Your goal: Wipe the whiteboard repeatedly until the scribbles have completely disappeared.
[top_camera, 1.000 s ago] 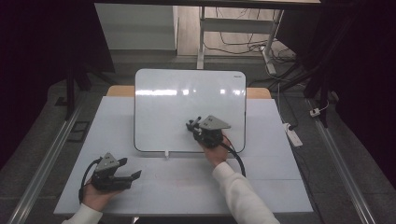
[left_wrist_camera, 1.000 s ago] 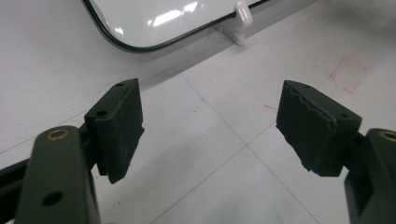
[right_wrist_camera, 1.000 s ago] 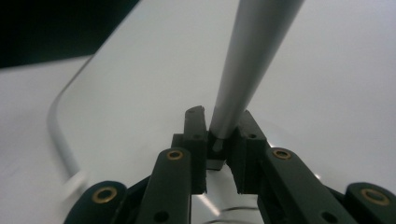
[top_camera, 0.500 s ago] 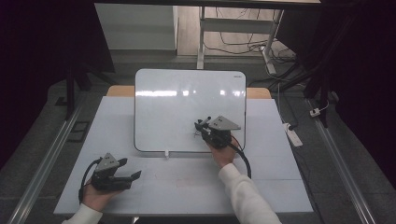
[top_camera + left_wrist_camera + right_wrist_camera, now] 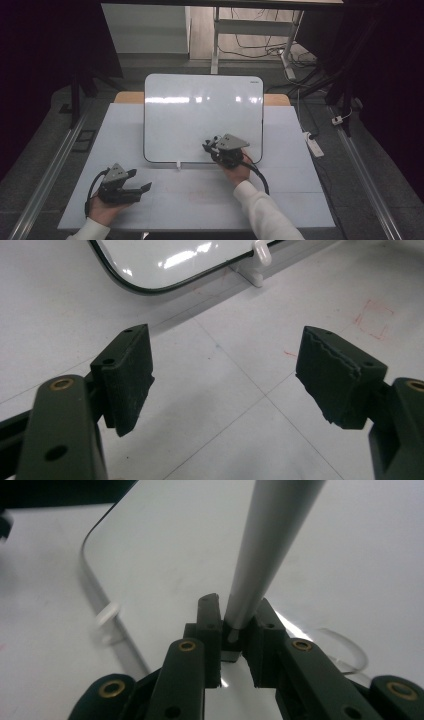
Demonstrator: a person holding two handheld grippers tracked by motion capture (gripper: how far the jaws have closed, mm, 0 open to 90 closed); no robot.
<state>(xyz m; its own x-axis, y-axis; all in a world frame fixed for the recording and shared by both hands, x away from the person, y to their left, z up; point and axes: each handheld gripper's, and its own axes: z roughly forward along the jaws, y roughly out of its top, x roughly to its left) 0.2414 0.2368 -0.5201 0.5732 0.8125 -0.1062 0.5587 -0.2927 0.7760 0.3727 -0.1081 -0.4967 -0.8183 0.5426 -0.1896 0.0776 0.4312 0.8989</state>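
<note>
White table [image 5: 300, 200], whiteboard [image 5: 200, 115] mid-table. Right gripper [image 5: 235, 630] clamps a grey pen [image 5: 270, 540] over the board's lower right edge. Left gripper [image 5: 225, 375] gapes above bare tabletop.

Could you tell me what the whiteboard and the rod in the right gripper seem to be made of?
Whiteboard: likely glossy coated panel, since lamp glare reflects off it, with a dark rim. Rod: smooth grey, matte, probably plastic or metal; the right gripper clamps its end.

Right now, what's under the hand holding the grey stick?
The whiteboard lies under the right gripper, which holds the grey stick. The stick's tip is out of view.
</note>
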